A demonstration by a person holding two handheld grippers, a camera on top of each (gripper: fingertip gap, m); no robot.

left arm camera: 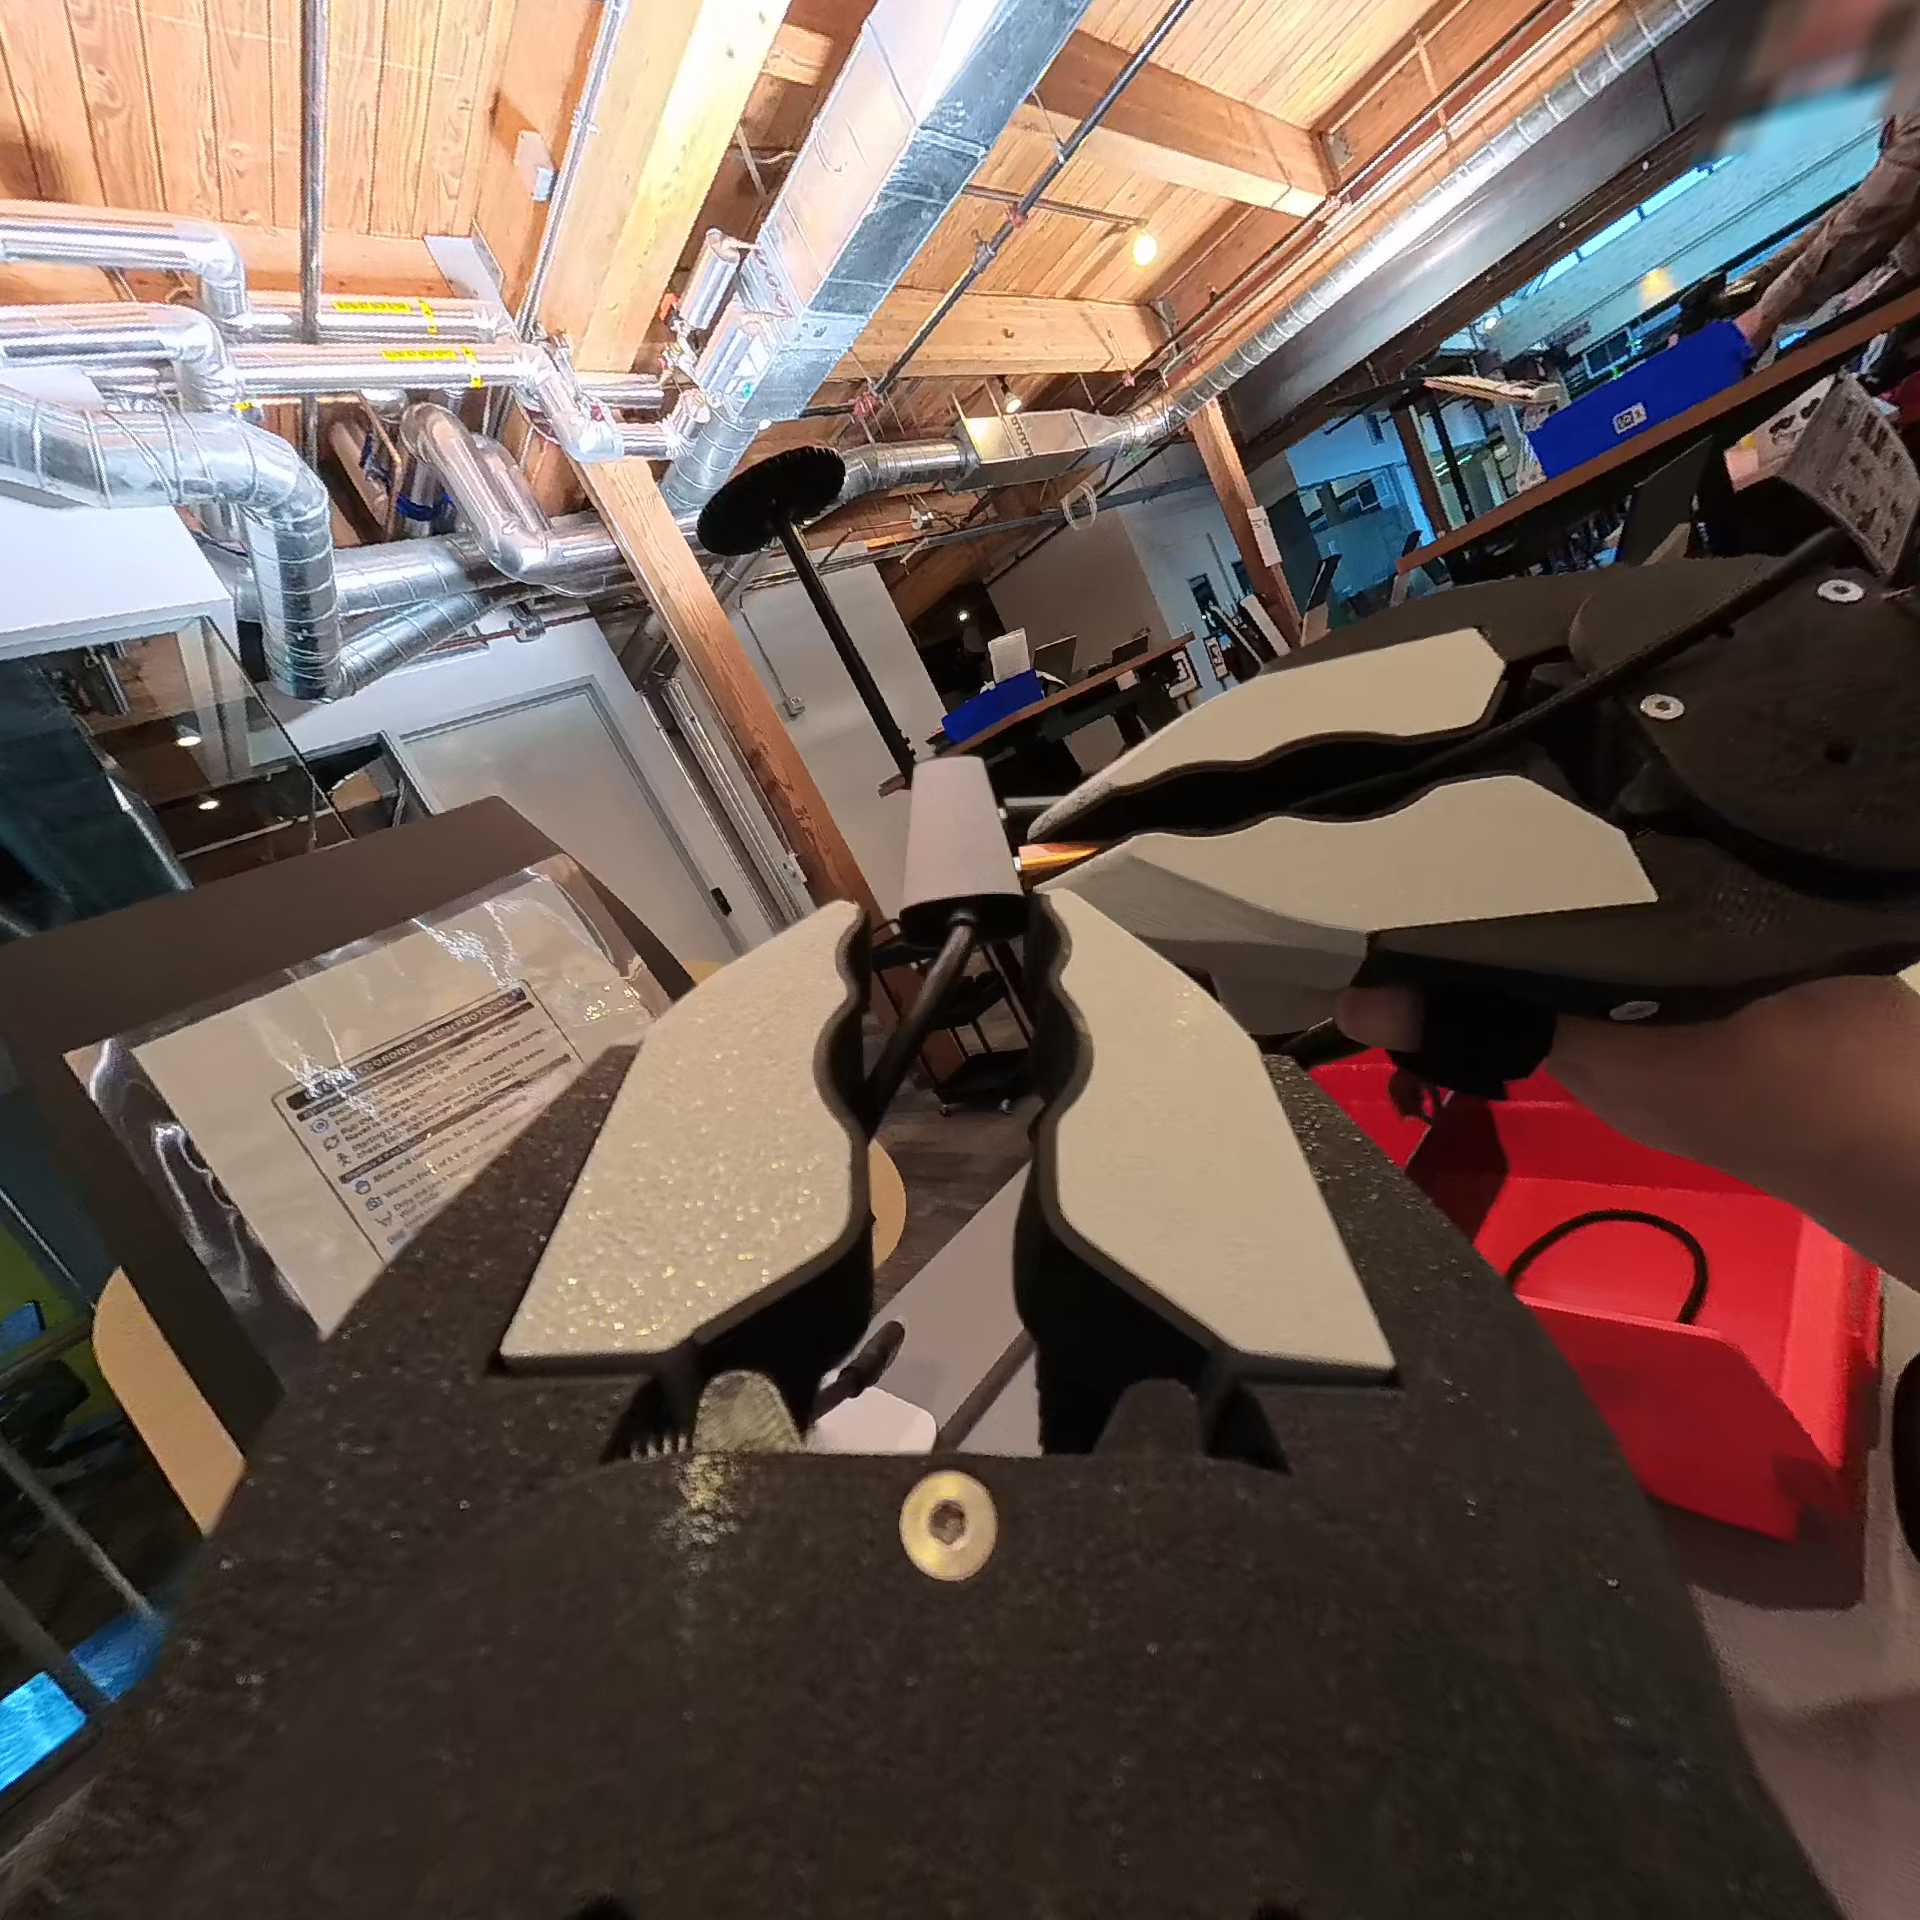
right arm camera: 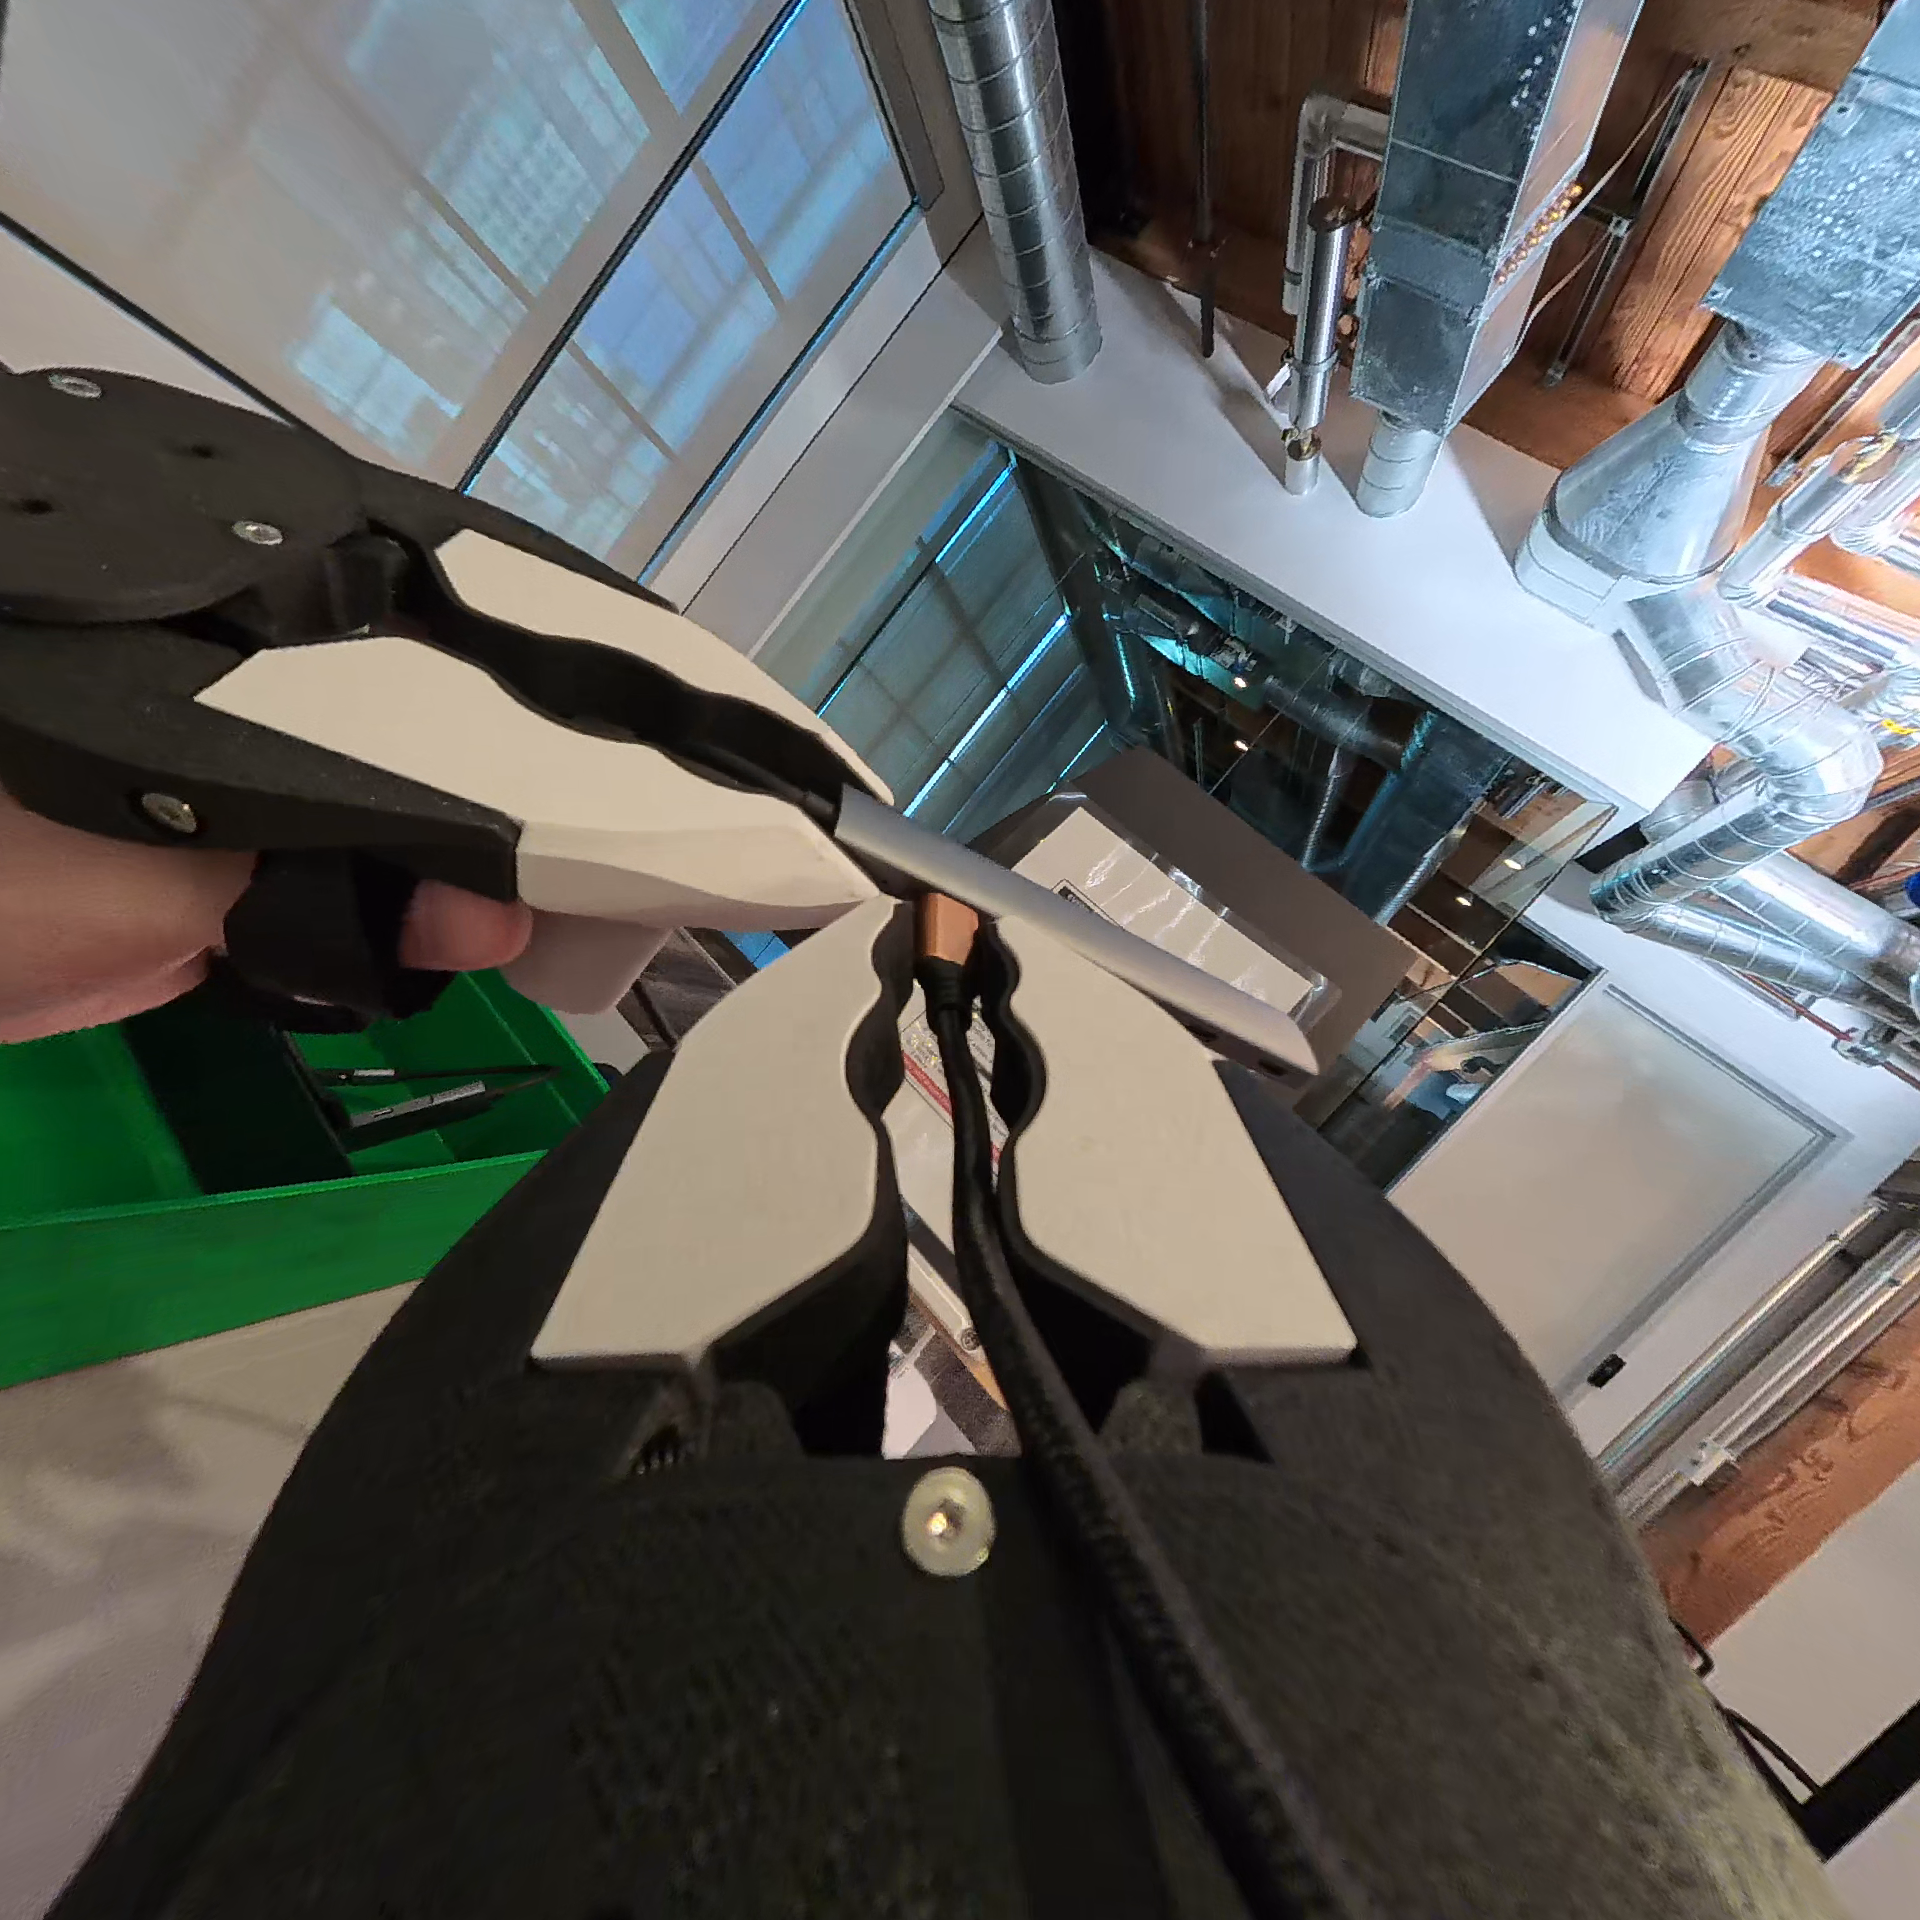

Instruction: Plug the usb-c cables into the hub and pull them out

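My left gripper [left arm camera: 951,925] is shut on the near end of a grey hub [left arm camera: 956,842] and holds it up in the air. The hub's own black lead [left arm camera: 920,1008] runs down between my fingers. My right gripper [left arm camera: 1039,854] comes in from the right, shut on a copper-coloured usb-c plug [left arm camera: 1051,857] whose front butts against the hub's side. In the right wrist view my right gripper [right arm camera: 940,925] pinches the copper plug [right arm camera: 943,923], its black braided cable [right arm camera: 997,1247] trailing back. The plug meets the hub [right arm camera: 1091,935], held by the left gripper [right arm camera: 868,847]. The plug's metal tip is hidden.
A red bin [left arm camera: 1683,1382] with a black cable in it lies below right. A green bin [right arm camera: 208,1195] holding small dark items lies below left. A laminated sheet on a dark stand [left arm camera: 416,1091] stands to the left. A hand [left arm camera: 1662,1091] holds each gripper. My two grippers' fingertips are within a few centimetres of each other.
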